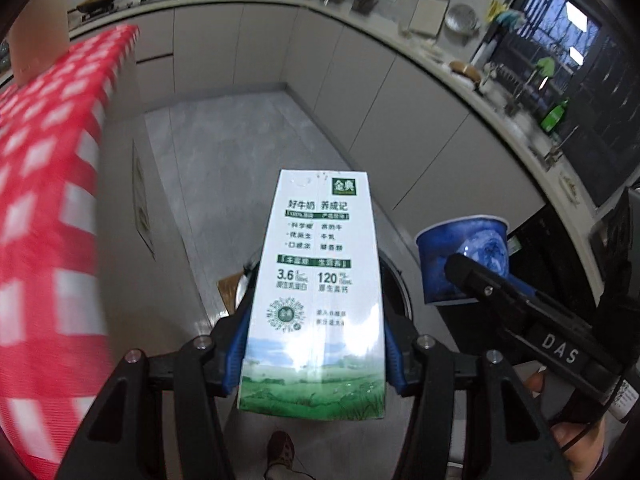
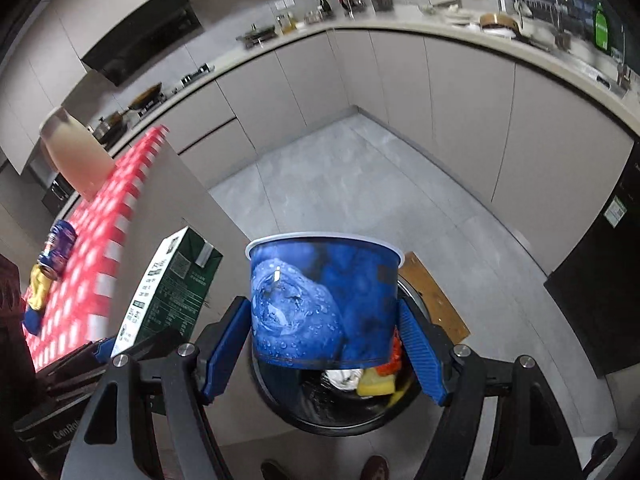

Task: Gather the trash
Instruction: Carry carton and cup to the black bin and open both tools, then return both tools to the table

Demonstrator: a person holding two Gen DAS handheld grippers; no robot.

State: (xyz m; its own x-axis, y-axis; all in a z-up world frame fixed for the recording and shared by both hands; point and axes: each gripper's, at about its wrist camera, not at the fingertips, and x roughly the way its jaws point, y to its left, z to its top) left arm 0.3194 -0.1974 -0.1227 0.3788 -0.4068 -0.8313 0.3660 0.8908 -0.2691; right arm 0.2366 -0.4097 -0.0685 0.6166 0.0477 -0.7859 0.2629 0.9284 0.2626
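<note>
A red-and-white checked tablecloth (image 2: 96, 240) covers the table at left. Pale grey flat-fronted cabinets (image 2: 440, 92) run beneath a curved beige countertop (image 1: 280, 0). Grey tiled floor (image 1: 240, 140). A green bottle (image 1: 555, 114), possibly dish soap, stands near the dark window (image 1: 560, 28).

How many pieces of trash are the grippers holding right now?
2. The milk carton is clamped in the left gripper, and the blue cup is in the right gripper, above the bin.
</note>
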